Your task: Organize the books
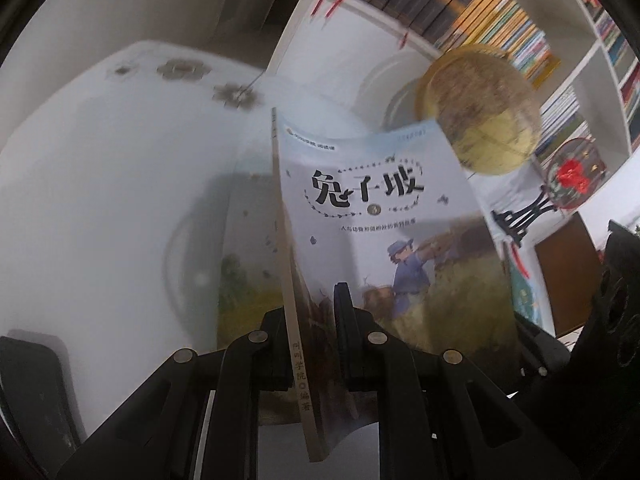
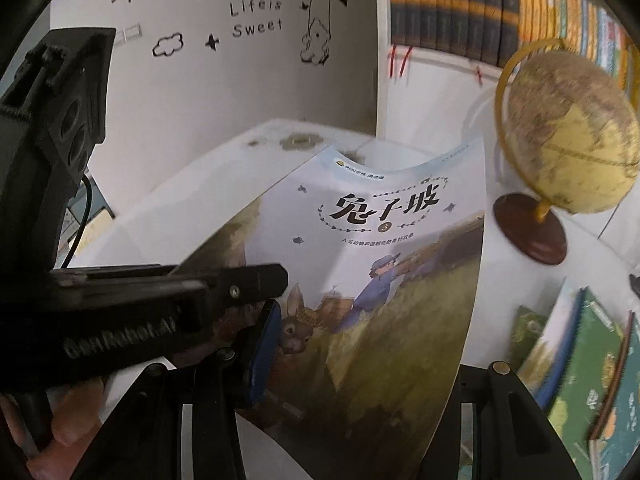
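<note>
A thin paperback with a pale blue cover, black Chinese title and a rabbit picture (image 1: 372, 216) is held upright above the white table. My left gripper (image 1: 312, 320) is shut on its spine near the lower edge. The same book (image 2: 372, 272) fills the right wrist view, its cover curling at the top. The left gripper's black body and blue pad (image 2: 260, 344) show there, clamped on the book's left edge. My right gripper's own fingers are hidden behind the book; only its black base shows at the bottom.
A yellow globe (image 2: 572, 136) on a red-brown base stands on the white table (image 2: 168, 208) at the right. Several green and blue books (image 2: 592, 364) lean at the lower right. A white bookcase full of books (image 1: 472, 12) stands behind. A red ornament on a black stand (image 1: 568, 176) is at the right.
</note>
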Motion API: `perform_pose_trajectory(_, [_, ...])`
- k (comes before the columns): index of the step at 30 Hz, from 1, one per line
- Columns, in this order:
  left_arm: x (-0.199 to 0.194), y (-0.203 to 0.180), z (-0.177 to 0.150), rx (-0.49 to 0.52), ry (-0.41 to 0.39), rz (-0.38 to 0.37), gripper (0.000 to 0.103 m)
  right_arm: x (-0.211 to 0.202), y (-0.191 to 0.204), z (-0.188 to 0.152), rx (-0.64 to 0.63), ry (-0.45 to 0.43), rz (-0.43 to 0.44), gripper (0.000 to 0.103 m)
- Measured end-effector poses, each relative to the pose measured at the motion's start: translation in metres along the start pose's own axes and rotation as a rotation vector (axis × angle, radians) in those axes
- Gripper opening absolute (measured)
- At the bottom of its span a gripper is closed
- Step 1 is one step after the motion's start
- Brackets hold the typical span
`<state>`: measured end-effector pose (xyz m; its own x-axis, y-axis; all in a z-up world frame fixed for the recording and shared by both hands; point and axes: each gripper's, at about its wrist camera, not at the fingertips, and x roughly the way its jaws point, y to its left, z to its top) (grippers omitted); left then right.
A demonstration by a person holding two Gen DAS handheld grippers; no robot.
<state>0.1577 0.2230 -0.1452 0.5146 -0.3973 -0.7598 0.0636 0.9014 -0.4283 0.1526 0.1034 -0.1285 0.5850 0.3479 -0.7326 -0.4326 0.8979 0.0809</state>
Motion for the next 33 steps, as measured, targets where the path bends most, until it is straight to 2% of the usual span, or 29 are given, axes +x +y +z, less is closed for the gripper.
perform_pose_trajectory(7, [0.018,0.017,-0.007,-0.035,0.044,0.011,0.012,0.030,0.000,-0.004,0.005,0.069,-0.002,0.047])
perform_pose_trajectory(19, [0.018,0.029,-0.017,-0.092,0.057,0.020,0.013,0.044,0.005,-0.015,0.017,0.114,0.037,0.047])
perform_pose_trajectory(22, [0.021,0.029,-0.017,-0.091,0.063,0.034,0.017,0.046,0.006,-0.018,0.008,0.120,0.035,0.047])
perform_pose_trajectory(25, [0.021,0.030,-0.015,-0.094,0.082,0.052,0.025,0.051,0.002,-0.020,0.015,0.143,0.030,0.047])
perform_pose_trajectory(29, [0.017,0.030,-0.011,-0.070,0.097,0.116,0.030,0.046,-0.006,-0.020,0.051,0.150,0.018,0.053])
perform_pose_trajectory(31, [0.014,0.031,-0.010,-0.047,0.098,0.211,0.030,0.042,-0.008,-0.021,0.055,0.149,0.006,0.053])
perform_pose_trajectory(33, [0.009,0.034,-0.011,-0.042,0.095,0.250,0.030,0.038,-0.009,-0.024,0.062,0.154,-0.001,0.053])
